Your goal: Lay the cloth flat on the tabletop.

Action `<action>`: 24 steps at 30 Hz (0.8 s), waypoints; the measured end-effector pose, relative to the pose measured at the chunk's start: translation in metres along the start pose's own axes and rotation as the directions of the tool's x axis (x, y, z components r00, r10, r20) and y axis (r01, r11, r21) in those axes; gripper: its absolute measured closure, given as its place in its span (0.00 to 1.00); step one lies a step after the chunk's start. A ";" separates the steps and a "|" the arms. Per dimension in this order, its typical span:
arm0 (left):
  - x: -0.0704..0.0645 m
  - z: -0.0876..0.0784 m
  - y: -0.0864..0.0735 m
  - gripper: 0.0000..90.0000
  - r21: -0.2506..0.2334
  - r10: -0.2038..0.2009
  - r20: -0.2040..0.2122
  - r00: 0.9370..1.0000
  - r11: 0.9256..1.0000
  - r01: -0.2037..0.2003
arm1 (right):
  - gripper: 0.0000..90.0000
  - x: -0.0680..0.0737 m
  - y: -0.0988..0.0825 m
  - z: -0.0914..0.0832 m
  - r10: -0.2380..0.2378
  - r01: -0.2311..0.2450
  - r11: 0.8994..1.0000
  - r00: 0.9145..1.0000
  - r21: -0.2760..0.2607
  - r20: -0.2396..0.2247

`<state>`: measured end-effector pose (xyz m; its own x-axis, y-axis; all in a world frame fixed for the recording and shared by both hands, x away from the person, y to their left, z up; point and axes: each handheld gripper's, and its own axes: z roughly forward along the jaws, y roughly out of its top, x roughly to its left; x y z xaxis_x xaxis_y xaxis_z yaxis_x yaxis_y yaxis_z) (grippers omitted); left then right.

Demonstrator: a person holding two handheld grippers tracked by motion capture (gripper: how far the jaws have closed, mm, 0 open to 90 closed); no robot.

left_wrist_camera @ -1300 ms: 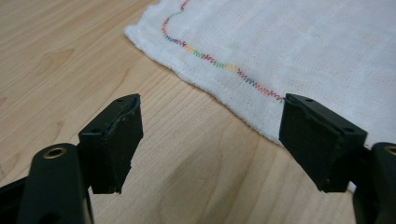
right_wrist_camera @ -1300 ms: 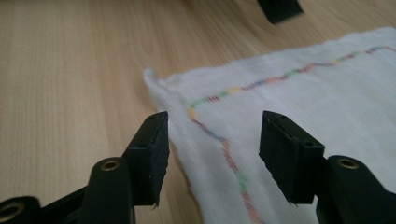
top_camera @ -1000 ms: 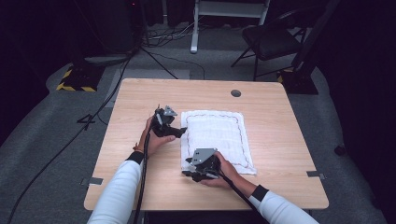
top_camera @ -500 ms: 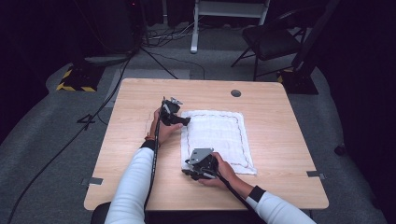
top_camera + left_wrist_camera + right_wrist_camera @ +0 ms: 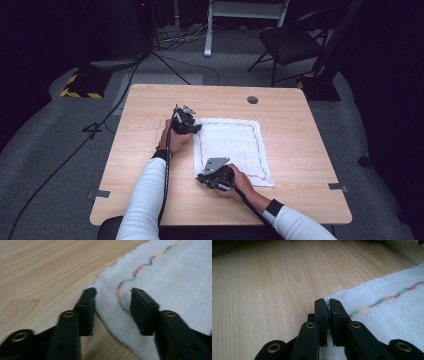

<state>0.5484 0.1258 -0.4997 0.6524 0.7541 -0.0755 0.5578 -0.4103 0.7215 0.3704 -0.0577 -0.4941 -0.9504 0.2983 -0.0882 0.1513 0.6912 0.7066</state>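
Right tongs (image 5: 326,301) pinch the cloth (image 5: 387,315) corner; left tongs (image 5: 112,291), closing, seemingly straddle its edge.

Cloth (image 5: 235,147) flat on table (image 5: 300,125)

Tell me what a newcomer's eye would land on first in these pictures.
First, the white cloth with its wavy rainbow stitching, lying flat in the middle of the wooden table. Next, the two black grippers at its left edge: the right gripper is pinched shut on the near corner, while the left gripper, jaws just closing, straddles the far corner with a gap still showing.
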 end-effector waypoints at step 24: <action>0.007 -0.038 -0.010 0.95 -0.042 0.000 -0.011 1.000 0.999 0.000 | 0.97 0.003 0.022 -0.006 -0.062 0.062 0.997 0.998 -0.039 -0.007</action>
<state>0.5274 0.1546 -0.4812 0.6462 0.7601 -0.0679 0.5358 -0.3886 0.7496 0.3689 -0.0452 -0.4748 -0.9599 0.2501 -0.1268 0.0818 0.6823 0.7265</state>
